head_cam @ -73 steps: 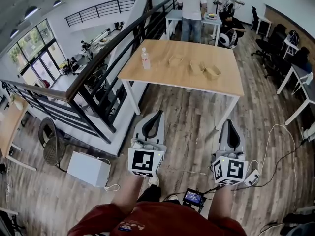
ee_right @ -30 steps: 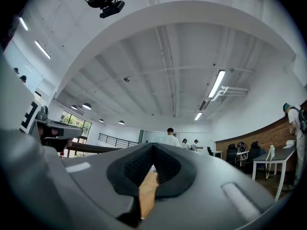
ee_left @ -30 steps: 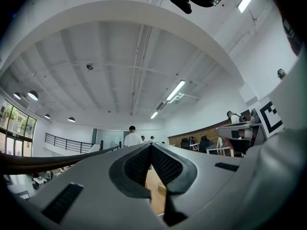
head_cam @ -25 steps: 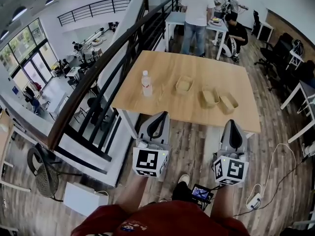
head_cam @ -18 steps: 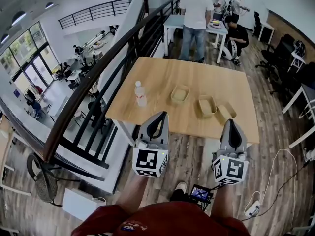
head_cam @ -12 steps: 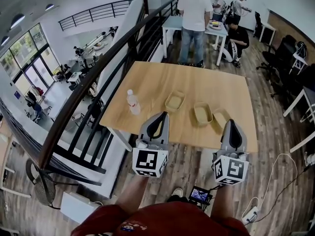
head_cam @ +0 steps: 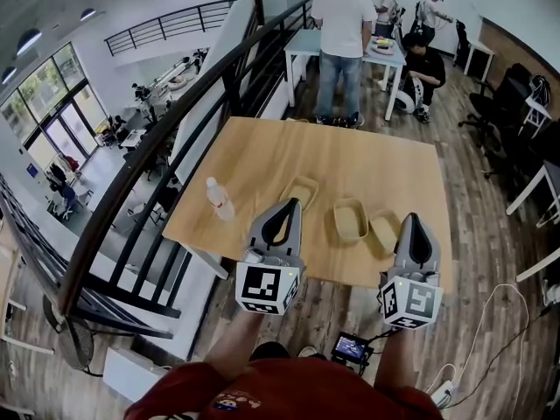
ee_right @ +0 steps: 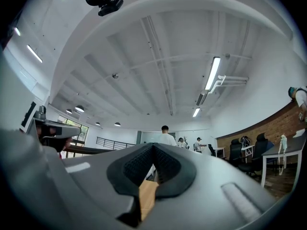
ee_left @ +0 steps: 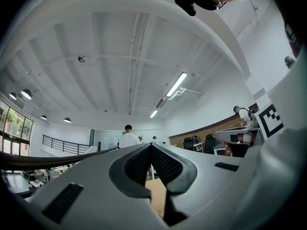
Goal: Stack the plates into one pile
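Three shallow tan plates lie apart in a row on the wooden table (head_cam: 332, 151): a left plate (head_cam: 304, 191), a middle plate (head_cam: 350, 220) and a right plate (head_cam: 385, 232). My left gripper (head_cam: 291, 203) is held level over the table's near edge, its tip in front of the left plate. It is shut and empty. My right gripper (head_cam: 413, 218) hangs just right of the right plate, also shut and empty. In both gripper views the jaws meet tip to tip, left gripper (ee_left: 151, 145) and right gripper (ee_right: 153, 145). Only a strip of table (ee_left: 158, 195) shows below them.
A clear water bottle (head_cam: 218, 199) stands at the table's left. A black railing (head_cam: 149, 160) runs along the left side over a drop. A standing person (head_cam: 341, 24) and a seated person (head_cam: 422, 68) are beyond the table's far end. Office chairs (head_cam: 516, 103) stand at the right.
The table and plates have drawn closer and now lie under the gripper tips, where floor showed before. Both grippers have stayed shut and side by side.
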Motion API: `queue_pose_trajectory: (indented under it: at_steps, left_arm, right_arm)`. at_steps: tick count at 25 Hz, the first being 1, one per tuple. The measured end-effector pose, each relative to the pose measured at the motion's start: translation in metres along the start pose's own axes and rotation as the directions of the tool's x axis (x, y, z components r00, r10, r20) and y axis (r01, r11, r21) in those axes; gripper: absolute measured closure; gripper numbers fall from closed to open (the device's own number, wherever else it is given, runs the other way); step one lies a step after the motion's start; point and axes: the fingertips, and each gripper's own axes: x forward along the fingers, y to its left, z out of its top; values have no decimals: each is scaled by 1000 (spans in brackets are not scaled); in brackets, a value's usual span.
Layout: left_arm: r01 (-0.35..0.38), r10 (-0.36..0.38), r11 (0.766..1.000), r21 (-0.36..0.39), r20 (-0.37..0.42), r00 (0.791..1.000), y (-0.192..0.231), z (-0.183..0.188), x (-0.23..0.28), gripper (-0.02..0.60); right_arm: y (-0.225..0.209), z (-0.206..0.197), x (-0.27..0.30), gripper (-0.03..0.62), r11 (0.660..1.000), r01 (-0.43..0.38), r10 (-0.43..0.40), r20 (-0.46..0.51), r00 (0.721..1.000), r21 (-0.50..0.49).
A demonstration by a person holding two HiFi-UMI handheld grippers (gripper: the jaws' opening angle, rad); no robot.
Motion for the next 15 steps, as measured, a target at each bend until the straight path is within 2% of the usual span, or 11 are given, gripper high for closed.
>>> queue_pose_trajectory:
  at_steps: [6,12,15]
  left_arm:
    - [16,-16,1000,-7,-8,1000,6,-12,24,575]
    - [33,-33,999,-31,-11,999,34,-31,61,575]
    - [43,-43,999,-33,-7,999,52,-31,82,575]
  right_arm:
    - [-5,-11,23,585,1000,5,-6,-15,1000,-4]
    - [1,-35,61,585,999,21,-22,-45,999,-30]
    - [5,-35,88,585,999,34,-36,-45,998,-37]
